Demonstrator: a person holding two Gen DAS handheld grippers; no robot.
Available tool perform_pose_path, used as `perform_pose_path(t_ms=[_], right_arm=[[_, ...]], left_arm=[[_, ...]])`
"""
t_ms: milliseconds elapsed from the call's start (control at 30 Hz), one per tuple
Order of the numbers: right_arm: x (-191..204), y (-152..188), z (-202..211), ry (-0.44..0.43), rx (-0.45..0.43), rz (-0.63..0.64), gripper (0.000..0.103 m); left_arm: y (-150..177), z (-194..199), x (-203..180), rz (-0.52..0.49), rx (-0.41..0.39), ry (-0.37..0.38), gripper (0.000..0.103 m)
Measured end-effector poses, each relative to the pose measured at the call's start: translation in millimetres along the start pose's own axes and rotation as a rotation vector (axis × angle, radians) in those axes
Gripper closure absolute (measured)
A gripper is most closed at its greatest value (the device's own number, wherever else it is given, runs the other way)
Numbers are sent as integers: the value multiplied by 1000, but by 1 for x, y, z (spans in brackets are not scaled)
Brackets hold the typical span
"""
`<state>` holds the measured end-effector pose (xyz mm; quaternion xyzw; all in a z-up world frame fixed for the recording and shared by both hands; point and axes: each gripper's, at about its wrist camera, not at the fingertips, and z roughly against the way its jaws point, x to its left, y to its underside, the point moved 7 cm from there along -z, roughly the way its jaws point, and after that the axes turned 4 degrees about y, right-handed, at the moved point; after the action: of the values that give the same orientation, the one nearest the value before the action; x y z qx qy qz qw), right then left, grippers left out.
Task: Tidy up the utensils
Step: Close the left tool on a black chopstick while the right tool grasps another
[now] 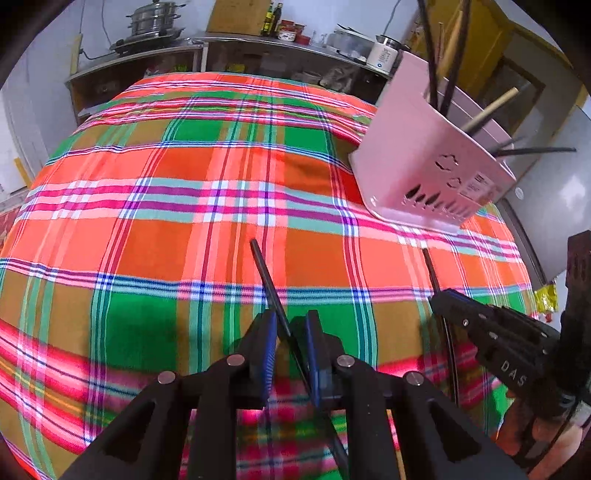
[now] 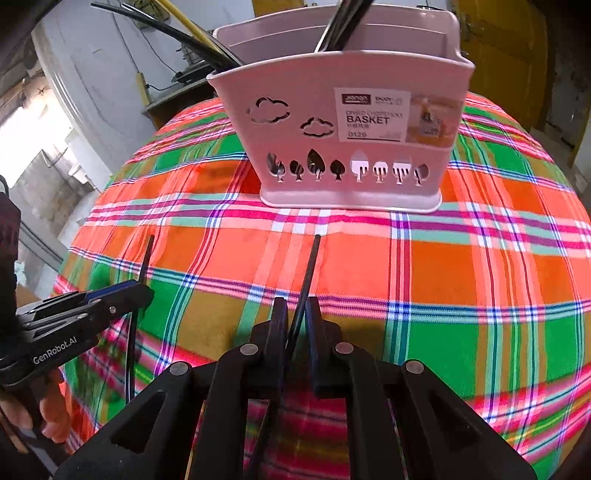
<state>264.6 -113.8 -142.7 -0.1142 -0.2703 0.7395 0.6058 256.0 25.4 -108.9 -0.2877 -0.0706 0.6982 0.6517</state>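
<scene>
We note a black chopstick (image 1: 271, 286) clamped between the blue pads of the left claw (image 1: 290, 325), its free end pointing forward and to the left above the plaid cloth (image 1: 147, 221) that covers the worktop. A second black chopstick (image 2: 308, 273) sits pinched in the right claw (image 2: 295, 314), its tip aimed toward the pink basket (image 2: 332, 92), which stands upright on the cloth ahead, well apart from both tips. Both claws are closed on their sticks; neither stick touches the basket.

The right wrist view shows the basket front-on: cloud and tree cut-outs, a label reading "BASKET", and dark utensils standing in its compartments. It also shows the left claw from the side at the lower left, with its stick running through the pads. The left wrist view shows the basket only obliquely, at the upper right, with black and wooden sticks leaning out of it. That view alone shows a shelf (image 1: 229, 48) beyond the worktop carrying a steel steamer pot (image 1: 155, 18), bottles and jars, and the right claw at the right edge.
</scene>
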Motion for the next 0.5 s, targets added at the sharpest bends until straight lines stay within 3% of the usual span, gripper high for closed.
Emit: perform_pose_path(t_ms=[267,500], right_arm=[[2,-7,-4,3,5,21,96],[12,-11,5,-39,-11,33,97]], left_arm=[[-1,-4,-7,-58,-13,-86,92],[-4,-1,-11,-59,1,-57,98]])
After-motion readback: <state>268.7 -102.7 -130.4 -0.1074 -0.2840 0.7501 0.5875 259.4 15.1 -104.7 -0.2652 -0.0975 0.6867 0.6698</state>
